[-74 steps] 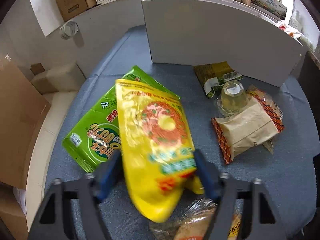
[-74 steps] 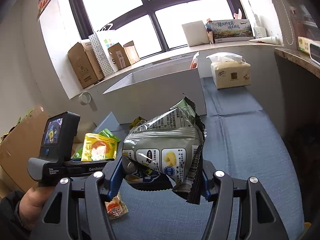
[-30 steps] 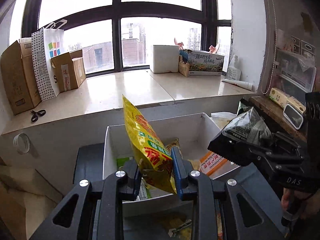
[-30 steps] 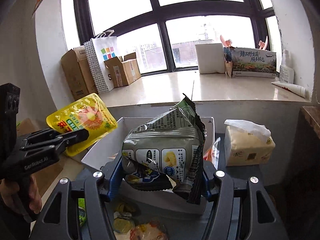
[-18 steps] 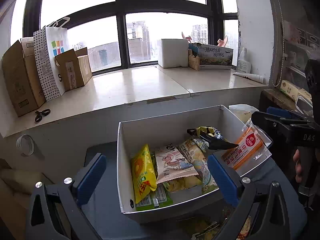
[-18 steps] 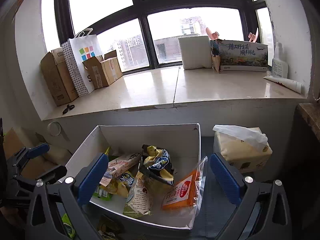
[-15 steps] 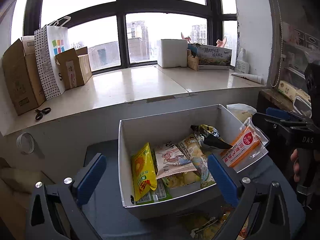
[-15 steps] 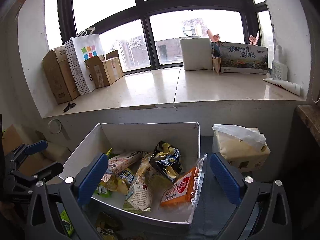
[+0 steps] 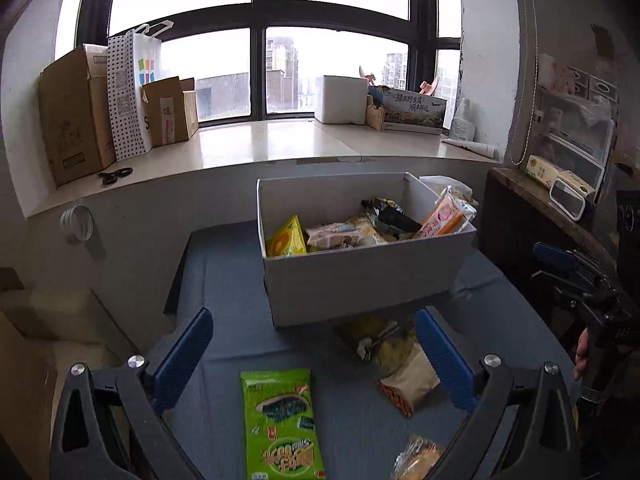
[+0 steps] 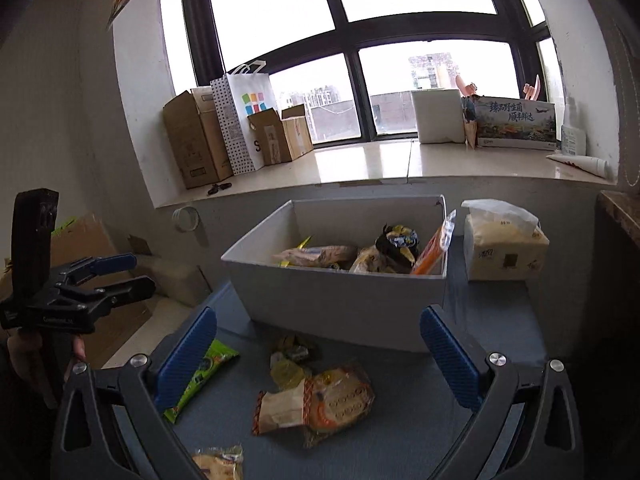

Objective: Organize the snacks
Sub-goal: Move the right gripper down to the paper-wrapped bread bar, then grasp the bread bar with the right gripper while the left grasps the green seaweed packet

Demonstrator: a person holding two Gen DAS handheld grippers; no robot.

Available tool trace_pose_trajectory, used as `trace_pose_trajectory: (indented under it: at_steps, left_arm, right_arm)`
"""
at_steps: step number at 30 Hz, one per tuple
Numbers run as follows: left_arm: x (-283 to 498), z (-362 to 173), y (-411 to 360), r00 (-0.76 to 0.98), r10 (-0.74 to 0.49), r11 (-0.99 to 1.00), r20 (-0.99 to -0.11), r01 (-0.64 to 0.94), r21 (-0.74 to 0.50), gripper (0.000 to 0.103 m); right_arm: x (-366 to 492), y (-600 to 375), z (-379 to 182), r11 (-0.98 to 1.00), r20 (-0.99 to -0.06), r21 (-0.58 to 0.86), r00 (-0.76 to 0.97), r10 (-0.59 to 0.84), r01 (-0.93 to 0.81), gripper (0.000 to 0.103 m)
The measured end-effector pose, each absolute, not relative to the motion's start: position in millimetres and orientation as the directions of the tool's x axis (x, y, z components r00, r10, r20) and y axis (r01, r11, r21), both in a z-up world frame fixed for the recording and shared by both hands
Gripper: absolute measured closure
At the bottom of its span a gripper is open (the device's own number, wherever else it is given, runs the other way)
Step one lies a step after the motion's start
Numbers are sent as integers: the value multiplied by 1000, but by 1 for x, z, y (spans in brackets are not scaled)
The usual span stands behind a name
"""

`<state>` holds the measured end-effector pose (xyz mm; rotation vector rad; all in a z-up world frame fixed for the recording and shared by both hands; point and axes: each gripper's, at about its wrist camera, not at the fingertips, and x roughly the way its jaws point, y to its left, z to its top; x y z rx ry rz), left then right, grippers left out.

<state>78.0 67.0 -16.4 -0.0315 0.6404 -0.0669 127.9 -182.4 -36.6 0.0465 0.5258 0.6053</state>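
A white rectangular cardboard box [image 9: 372,280] on the blue-grey cloth-covered table [image 9: 224,280] holds a heap of snack packets, among them a yellow pouch [image 9: 286,238] at its left end and an orange clear-wrapped pack [image 9: 444,216] leaning on its right wall. In front of the box, loose on the table, lie a green seaweed snack bag [image 9: 280,420], a brown paper-wrapped pack [image 10: 280,406] and a clear bag of crackers [image 10: 340,400]. Nearer than those, the left gripper [image 9: 316,356] and right gripper [image 10: 316,360] both stand spread wide, nothing between their blue pads. A tissue pack [image 10: 502,246] sits just right of the box
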Motion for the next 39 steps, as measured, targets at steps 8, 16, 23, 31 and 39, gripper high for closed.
trace_pose_trajectory:
  at_steps: [8,16,23,31,39]
  left_arm:
    - [8,-73,83,754,-114,979,-647,-25,-202,0]
    - [4,-87,78,742,-128,976,-658,-21,-214,0]
    - [10,-95,78,721,-140,974,-679,-23,-225,0]
    - [12,-102,81,705,-144,972,-695,-31,-232,0]
    - [16,-105,85,698,-141,972,-702,-36,-232,0]
  right_arm:
    - [79,-162,-114,831,-542,216,645,539,-513,0]
    - [105,-130,-135,841,-625,199,596,505,-504,0]
    - [135,-86,-150,848,-714,-11,598,365,-530,0]
    - [132,-64,-160,792,-730,-225,637,248,-567,38]
    - [117,-101,-139,831,-712,-68,611,347,-552,42]
